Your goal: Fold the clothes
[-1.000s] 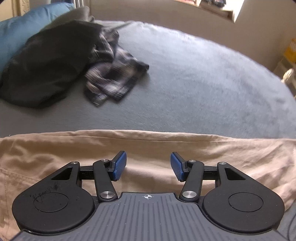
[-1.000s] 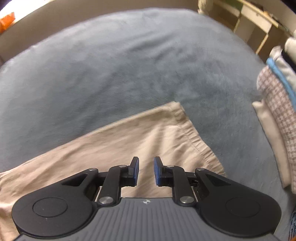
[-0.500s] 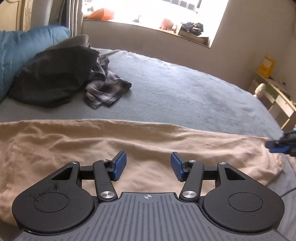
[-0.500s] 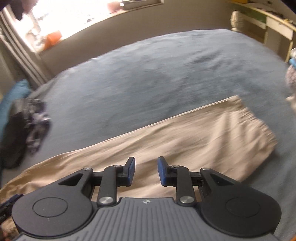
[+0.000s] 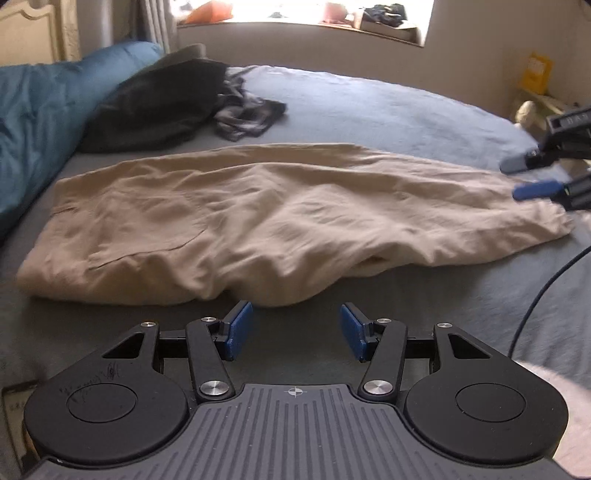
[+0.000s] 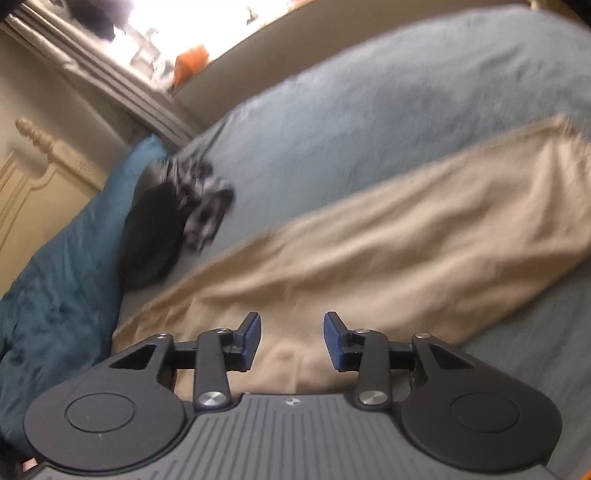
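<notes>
Beige trousers [image 5: 280,218] lie folded lengthwise across the grey-blue bed [image 5: 388,107], waist to the left, leg ends to the right. My left gripper [image 5: 291,330] hovers just short of their near edge, open, with nothing between its blue pads. My right gripper [image 6: 291,341] is over the trousers [image 6: 388,243]; its jaws are opening and hold nothing. In the left wrist view the right gripper [image 5: 526,177] appears at the far right, above the leg ends.
A black garment [image 5: 147,107] and a plaid one [image 5: 247,114] are heaped at the back left beside a teal duvet [image 5: 40,122]. A window sill [image 5: 295,26] runs behind the bed. A black cable [image 5: 543,295] hangs at the right.
Both grippers have pulled back toward the near side, so the whole trousers now show. The right gripper swung left toward the heap and its jaws widened. The left jaws kept their gap.
</notes>
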